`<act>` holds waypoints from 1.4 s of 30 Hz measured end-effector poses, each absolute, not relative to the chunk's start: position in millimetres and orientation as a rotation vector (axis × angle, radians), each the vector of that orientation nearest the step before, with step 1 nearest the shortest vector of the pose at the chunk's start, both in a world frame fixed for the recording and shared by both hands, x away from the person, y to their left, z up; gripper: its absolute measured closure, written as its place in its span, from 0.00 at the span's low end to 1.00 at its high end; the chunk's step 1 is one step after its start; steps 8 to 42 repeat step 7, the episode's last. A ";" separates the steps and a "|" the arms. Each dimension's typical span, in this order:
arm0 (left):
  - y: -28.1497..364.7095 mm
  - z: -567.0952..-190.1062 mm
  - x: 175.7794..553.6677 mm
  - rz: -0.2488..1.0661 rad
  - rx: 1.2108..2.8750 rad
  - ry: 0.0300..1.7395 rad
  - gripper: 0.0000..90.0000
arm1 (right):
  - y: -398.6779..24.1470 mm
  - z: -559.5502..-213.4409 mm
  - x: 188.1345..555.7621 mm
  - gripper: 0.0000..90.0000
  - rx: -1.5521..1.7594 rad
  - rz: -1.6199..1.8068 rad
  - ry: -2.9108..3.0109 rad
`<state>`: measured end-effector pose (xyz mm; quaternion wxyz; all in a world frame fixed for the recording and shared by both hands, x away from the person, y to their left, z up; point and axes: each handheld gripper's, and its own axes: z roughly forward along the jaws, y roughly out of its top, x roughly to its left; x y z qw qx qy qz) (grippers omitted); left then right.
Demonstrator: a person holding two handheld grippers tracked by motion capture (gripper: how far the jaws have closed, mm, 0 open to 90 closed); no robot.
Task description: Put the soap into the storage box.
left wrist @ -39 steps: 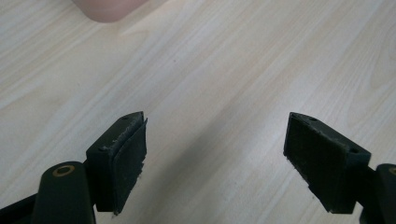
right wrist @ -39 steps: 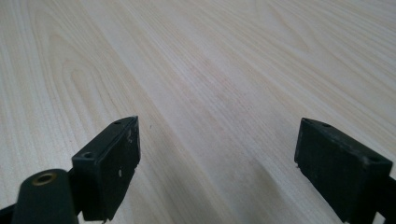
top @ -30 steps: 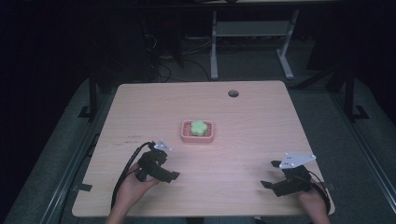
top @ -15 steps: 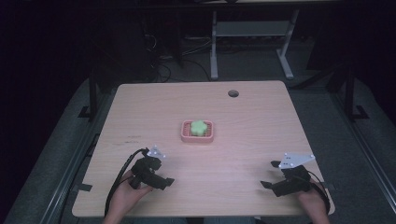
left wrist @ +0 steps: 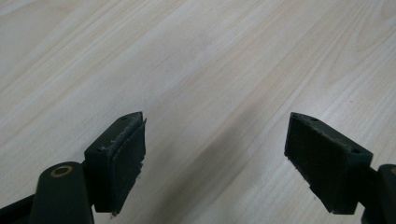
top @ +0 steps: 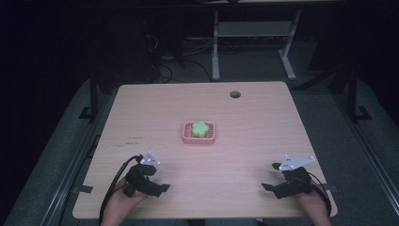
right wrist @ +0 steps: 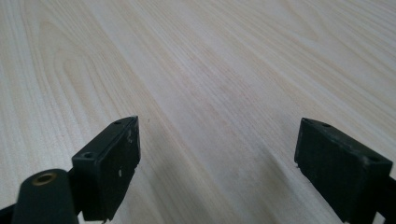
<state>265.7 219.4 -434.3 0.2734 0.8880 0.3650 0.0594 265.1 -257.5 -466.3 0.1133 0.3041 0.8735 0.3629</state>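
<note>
1. At the near left corner of the pale wood-grain tabletop, the person's left hand holds the left gripper, a black two-fingered tool with a grey three-cornered plate on top and a black cable looping off its left side.
2. Compared with one second ago, the left gripper sits closer to the near edge and slightly further left; half a second ago it was already almost where it is now.
3. In the left gripper view, the left gripper has its two black fingers spread wide apart, released. They hold nothing, and bare wood grain lies in the gap between them.
4. In the middle of the tabletop, well apart from both grippers, sits a small pink rectangular plastic basket with a light green flower-shaped object resting inside it. It has not moved.
5. Near the far edge, right of centre, is a dark round cable hole.
6. At the near right corner, the right hand holds the right gripper, which matches the left in build. Its place has hardly changed across the earlier frames.
7. In the right gripper view, the right gripper shows its black fingers equally wide apart, released and gripping nothing, above bare tabletop.
</note>
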 end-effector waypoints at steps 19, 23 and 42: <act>223.2 -439.4 262.8 0.172 2.399 0.991 0.23 | -256.8 -464.7 263.0 0.15 0.884 1.079 2.549; 223.2 -439.4 262.8 0.172 2.399 0.991 0.23 | -256.8 -464.7 263.0 0.15 0.884 1.079 2.549; 223.2 -439.4 262.8 0.172 2.399 0.991 0.23 | -256.8 -464.7 263.0 0.15 0.884 1.079 2.549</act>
